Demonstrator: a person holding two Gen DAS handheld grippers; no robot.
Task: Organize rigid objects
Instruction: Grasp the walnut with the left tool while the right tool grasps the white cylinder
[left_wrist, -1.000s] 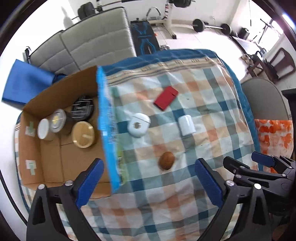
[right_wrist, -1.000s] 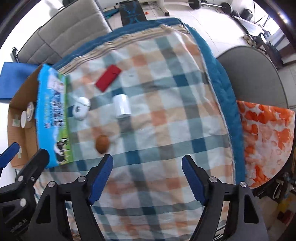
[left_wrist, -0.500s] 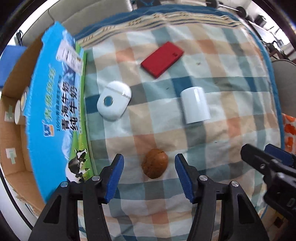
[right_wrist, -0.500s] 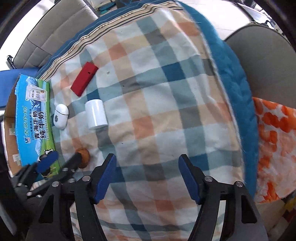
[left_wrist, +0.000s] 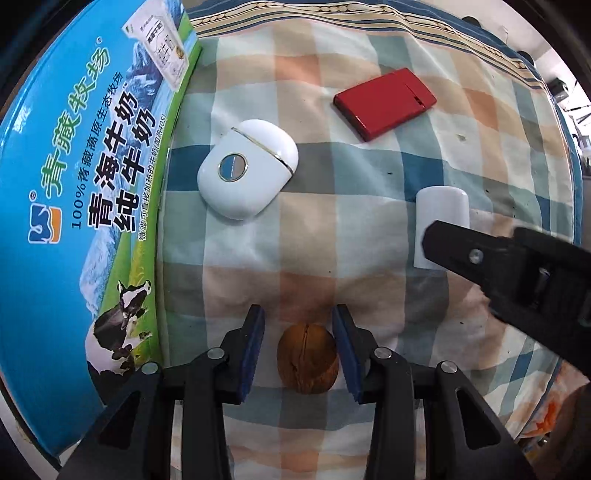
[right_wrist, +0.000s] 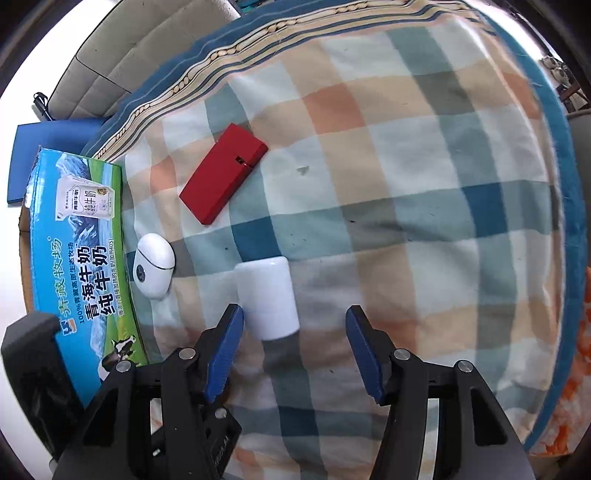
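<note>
On the checked cloth (left_wrist: 369, 177), the left gripper (left_wrist: 298, 334) sits low with its two blue-padded fingers (left_wrist: 255, 332) on either side of a brown walnut (left_wrist: 307, 363); the gap is narrow, the right pad touches or nearly touches the shell, and a sliver of cloth shows at the left pad, so the nut is bracketed but not clearly clamped. Further right, the right gripper (right_wrist: 293, 334) is spread wide and holds nothing; the near end of a white cylinder (right_wrist: 267, 297) lying on its side pokes between its fingers, close to the left pad and well clear of the right one. A white rounded case (left_wrist: 246, 173) rests just beside the blue milk carton box (left_wrist: 74, 184), and a flat red box (left_wrist: 385, 103) lies beyond both.
</note>
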